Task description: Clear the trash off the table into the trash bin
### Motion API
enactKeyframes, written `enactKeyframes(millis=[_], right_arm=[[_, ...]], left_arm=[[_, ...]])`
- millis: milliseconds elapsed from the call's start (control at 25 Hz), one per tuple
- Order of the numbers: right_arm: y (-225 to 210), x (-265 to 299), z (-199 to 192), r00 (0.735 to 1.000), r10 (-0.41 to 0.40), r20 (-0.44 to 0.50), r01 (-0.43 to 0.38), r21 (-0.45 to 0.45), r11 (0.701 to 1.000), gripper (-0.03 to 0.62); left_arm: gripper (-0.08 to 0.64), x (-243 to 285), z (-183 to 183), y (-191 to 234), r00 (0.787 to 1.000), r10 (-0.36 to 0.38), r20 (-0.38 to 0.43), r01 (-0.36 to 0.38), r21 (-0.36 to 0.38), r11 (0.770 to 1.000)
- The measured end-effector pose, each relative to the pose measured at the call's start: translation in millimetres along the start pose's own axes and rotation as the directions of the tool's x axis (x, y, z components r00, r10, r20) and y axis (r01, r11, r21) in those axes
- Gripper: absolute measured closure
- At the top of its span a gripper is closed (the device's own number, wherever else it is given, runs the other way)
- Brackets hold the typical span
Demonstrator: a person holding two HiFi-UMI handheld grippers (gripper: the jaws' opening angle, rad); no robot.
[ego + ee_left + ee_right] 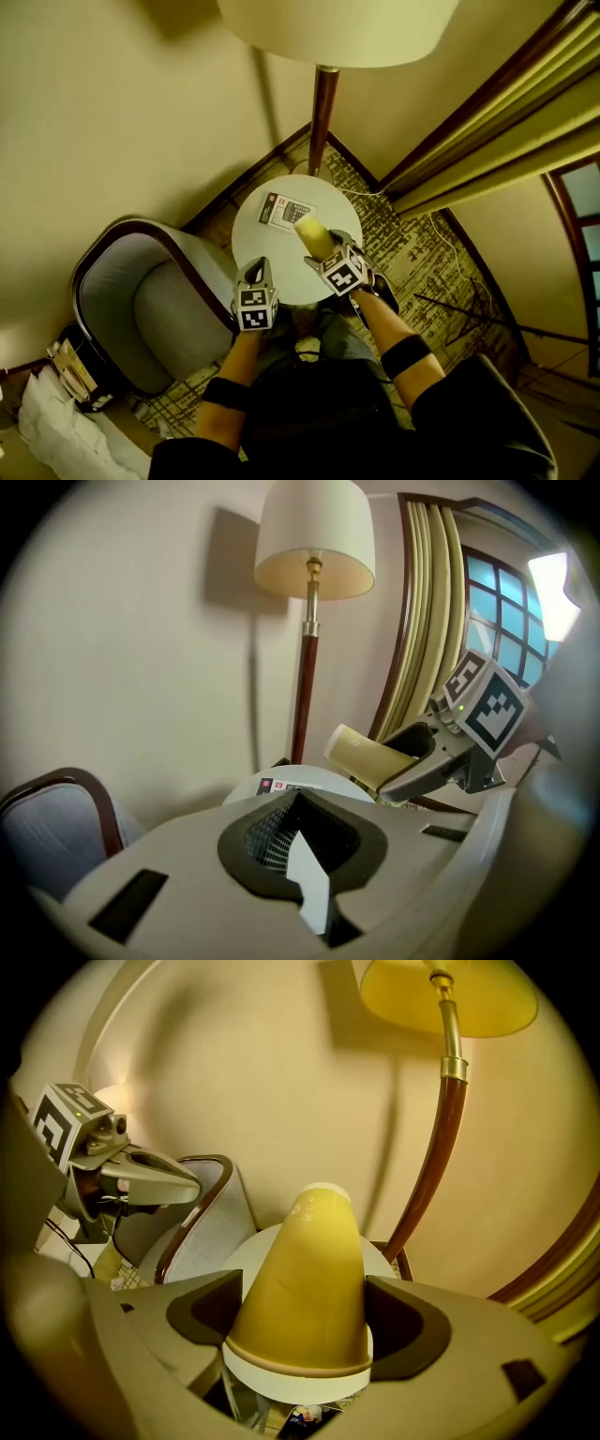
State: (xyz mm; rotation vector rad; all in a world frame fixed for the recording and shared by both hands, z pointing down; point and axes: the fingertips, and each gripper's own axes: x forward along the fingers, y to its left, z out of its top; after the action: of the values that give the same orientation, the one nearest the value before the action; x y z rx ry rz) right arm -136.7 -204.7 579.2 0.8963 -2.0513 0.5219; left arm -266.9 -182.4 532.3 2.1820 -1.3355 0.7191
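Cream walls meet at a corner where a floor lamp (322, 103) stands behind a small round white counter (267, 258). An armchair (150, 309) sits just beside it on one side, and long curtains (497, 141) hang on the other.

The task looks partly under way. The right gripper (330, 251) has its jaws clamped wide on a yellowish paper cup (300, 1279), gripping it near the rim with its narrow base pointing away. The cup is held clear above the counter, not resting on it.

The left gripper (300, 841) has its jaws together. A pale sliver shows at the seam, and I cannot tell whether it is a scrap of paper or part of the gripper itself.

One thing is left on the counter, a flat printed card (284, 211) lying toward the lamp side. Whether it counts as trash is not clear.

No trash bin can be picked out in any view, so the cup has yet to be dropped, and finding the bin seems to be the next need.

The lamp pole rises close behind the counter, and the armchair crowds the left side. A thin cable (441, 234) trails over the patterned carpet (422, 272) near the curtains. White bags (47, 422) and some clutter lie on the floor beyond the chair. My guess is that any swing of the cup toward that side has to clear the chair's arm.
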Motion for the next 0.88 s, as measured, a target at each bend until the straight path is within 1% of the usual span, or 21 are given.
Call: enactKeyframes(millis=[120,280,400,520,600,640,760,880], right_arm=[[15.2,-8.8,0.1,1.000,-0.015,0.002,0.015,0.006,1.000,0.175],[22.3,-19.8,-5.1,0.999,-0.052,0.001,0.052,0.048,0.997,0.175],[20.0,-28.1,-17.8,0.995,-0.098,-0.006,0.098,0.100,0.990,0.175],[13.9,-39.0,-38.9,0.989,-0.147,-0.018,0.148,0.170,0.974,0.176],[10.8,-48.9,-55.7,0.983,-0.181,-0.026,0.182,0.223,0.958,0.176],[9.2,-54.8,-65.9,0.979,-0.199,-0.032,0.201,0.252,0.947,0.176],[6.8,-75.7,-106.2,0.966,-0.251,-0.066,0.259,0.338,0.905,0.176],[6.7,-98.5,-152.7,0.949,-0.297,-0.103,0.312,0.413,0.855,0.176]], left_arm=[[0.560,-2.9,-9.5,9.9,1.000,-0.001,0.002,0.001,0.050,0.999],[0.560,-6.3,0.9,-2.9,0.997,-0.074,0.000,0.074,0.095,0.993],[0.560,2.3,1.2,-10.6,0.993,-0.119,-0.001,0.118,0.157,0.981],[0.560,7.9,6.8,-35.4,0.981,-0.194,-0.018,0.194,0.205,0.959],[0.560,13.3,5.7,-53.6,0.970,-0.242,-0.038,0.243,0.248,0.938],[0.560,15.0,6.5,-66.6,0.961,-0.273,-0.049,0.276,0.268,0.923],[0.560,17.2,5.2,-113.1,0.926,-0.366,-0.092,0.375,0.316,0.871],[0.560,22.9,-9.4,-156.4,0.895,-0.425,-0.134,0.443,0.372,0.816]])
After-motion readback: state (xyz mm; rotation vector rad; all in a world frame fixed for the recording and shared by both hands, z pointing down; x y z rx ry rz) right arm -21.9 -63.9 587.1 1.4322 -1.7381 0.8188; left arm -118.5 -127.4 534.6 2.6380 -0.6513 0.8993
